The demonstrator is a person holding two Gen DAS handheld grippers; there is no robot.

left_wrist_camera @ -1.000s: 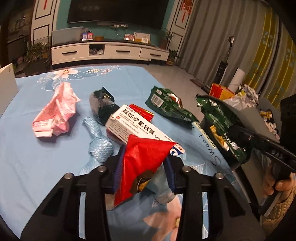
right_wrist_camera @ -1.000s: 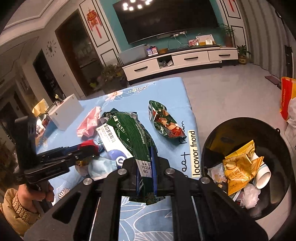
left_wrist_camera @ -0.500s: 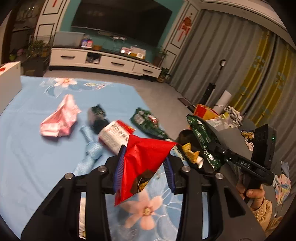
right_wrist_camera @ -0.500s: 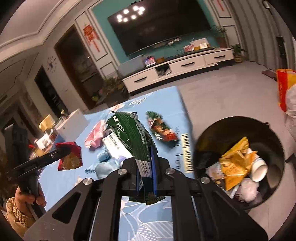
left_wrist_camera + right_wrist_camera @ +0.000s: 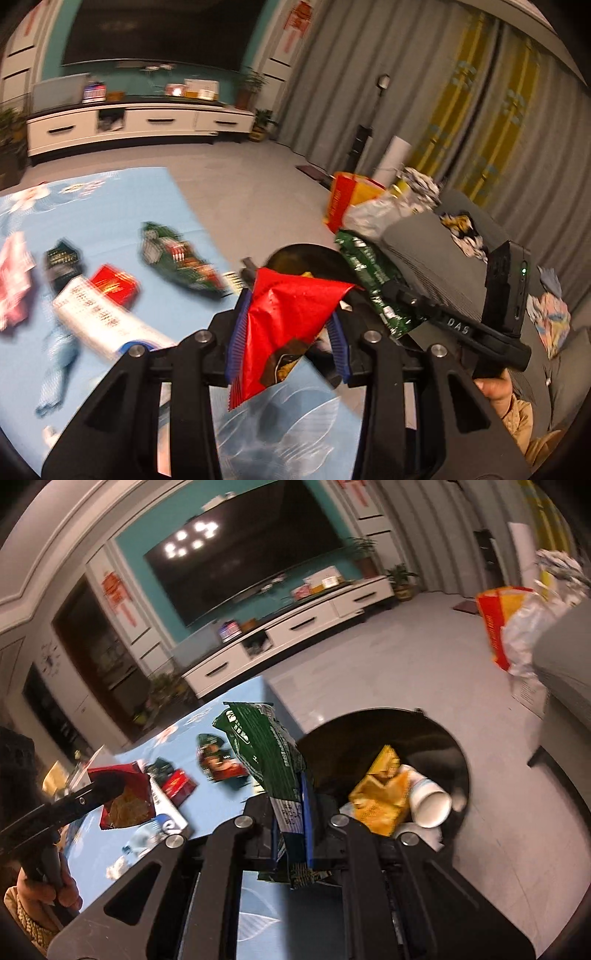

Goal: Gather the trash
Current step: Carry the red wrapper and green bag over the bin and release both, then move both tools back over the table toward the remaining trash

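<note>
My left gripper [image 5: 286, 343] is shut on a red snack wrapper [image 5: 284, 317] and holds it in the air near the black trash bin [image 5: 295, 254], which it partly hides. My right gripper [image 5: 291, 830] is shut on a dark green snack bag [image 5: 266, 753] and holds it by the left rim of the bin [image 5: 458, 746]. The bin holds a yellow wrapper [image 5: 384, 797] and a white paper cup [image 5: 432, 805]. The right gripper with the green bag [image 5: 373, 280] shows in the left wrist view; the left gripper with the red wrapper [image 5: 125, 797] shows in the right wrist view.
On the blue floral cloth [image 5: 110, 192] lie a green wrapper [image 5: 173, 258], a red box [image 5: 114, 284], a white medicine box [image 5: 99, 317], a dark wrapper [image 5: 61, 258], a pink wrapper [image 5: 14, 277] and a blue crumpled piece [image 5: 59, 362]. A grey sofa [image 5: 424, 236] and bags [image 5: 354, 195] stand beyond the bin.
Both grippers have swung right, away from the cloth and toward the bin, each still holding its wrapper. The bin now sits closer in both views.
</note>
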